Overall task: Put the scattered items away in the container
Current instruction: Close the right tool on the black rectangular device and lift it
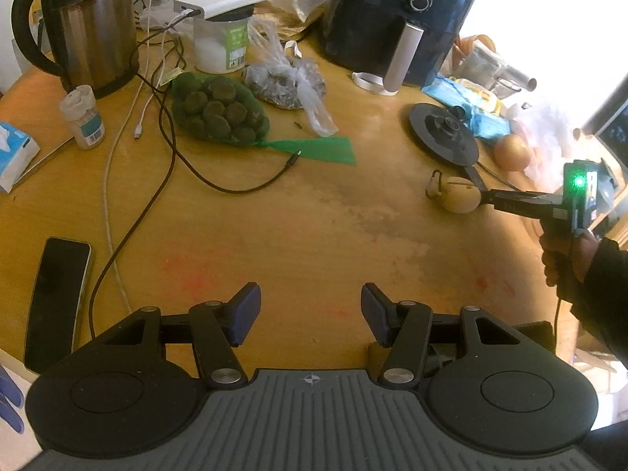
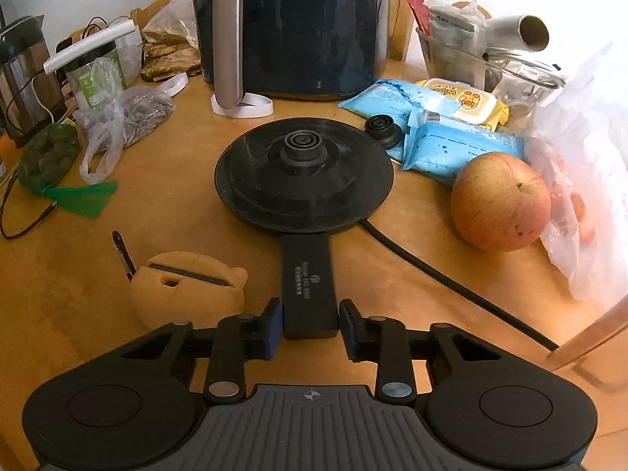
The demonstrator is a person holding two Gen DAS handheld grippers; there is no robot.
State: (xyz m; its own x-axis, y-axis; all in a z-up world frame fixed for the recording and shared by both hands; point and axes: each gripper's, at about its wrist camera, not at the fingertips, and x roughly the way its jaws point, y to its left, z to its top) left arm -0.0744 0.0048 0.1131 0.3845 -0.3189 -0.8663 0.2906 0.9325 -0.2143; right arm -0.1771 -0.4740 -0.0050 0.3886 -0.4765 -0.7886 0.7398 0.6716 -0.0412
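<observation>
- Two grippers are in play: the left gripper (image 1: 311, 316) hangs spread and empty over bare table (image 1: 298, 219) near its front edge, while the right gripper (image 2: 310, 324) works toward the right edge.
- In the right wrist view the black tab (image 2: 309, 284) of the kettle base (image 2: 304, 174) lies between the right jaws; the left pad looks to be touching its side and the right pad sits just beside it, so whether it is truly pinched I cannot tell.
- The tab's long axis runs straight ahead from the right gripper, in line with its fingers, with the round disc beyond.
- A tan earbud case (image 2: 188, 288) sits just left of the tab, an apple (image 2: 500, 202) off to the right, and the cord (image 2: 451, 286) trails toward the front right.
- The right hand is plainly the nearer one; the left is well apart from these things.
- No container is identifiable in either view, so the drop point is unknown.
</observation>
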